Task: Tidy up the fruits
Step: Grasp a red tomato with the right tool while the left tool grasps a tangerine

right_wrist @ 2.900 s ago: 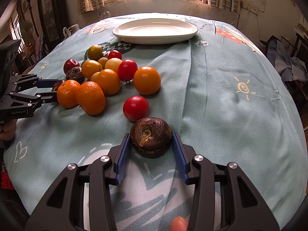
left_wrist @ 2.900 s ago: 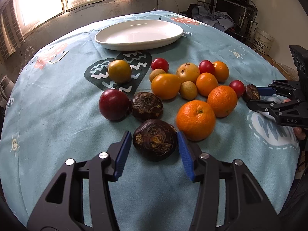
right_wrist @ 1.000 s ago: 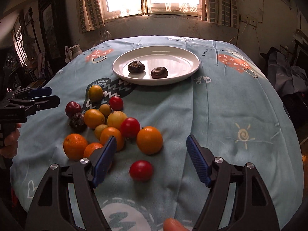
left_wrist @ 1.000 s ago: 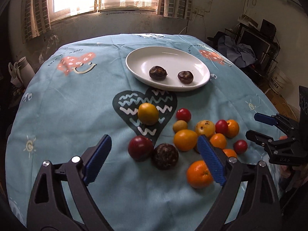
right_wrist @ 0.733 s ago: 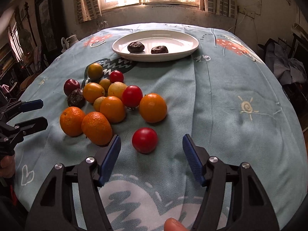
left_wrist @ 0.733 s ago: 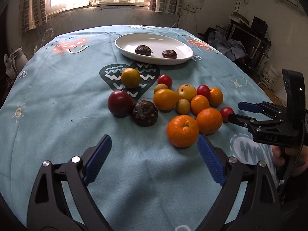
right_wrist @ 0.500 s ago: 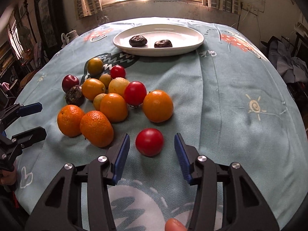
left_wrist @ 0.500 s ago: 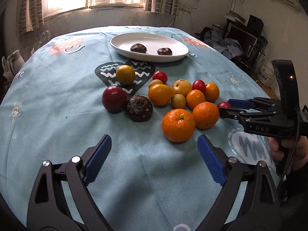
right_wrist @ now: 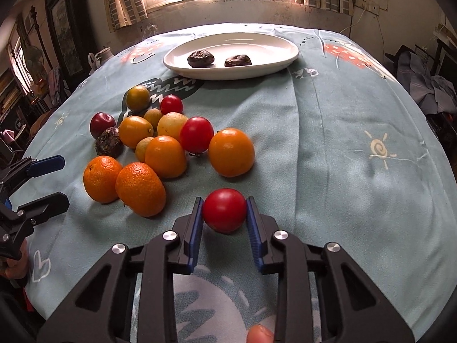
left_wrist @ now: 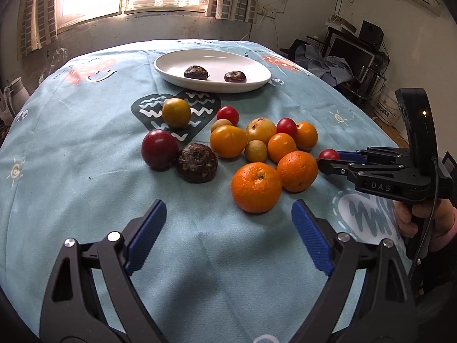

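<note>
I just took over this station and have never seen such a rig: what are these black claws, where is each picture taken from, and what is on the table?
Each claw is a hand-held two-finger gripper with a camera looking along its fingers; a person holds one in each hand. In the right wrist view, the right gripper has closed on a red tomato. In the left wrist view, the left gripper is open and empty above the cloth. On the cloth lie oranges, tomatoes and other fruit. The white plate at the far side holds two dark wrinkled fruits.

Round red tomato (right_wrist: 224,210) clamped between right tool (right_wrist: 224,217) pads.
</note>
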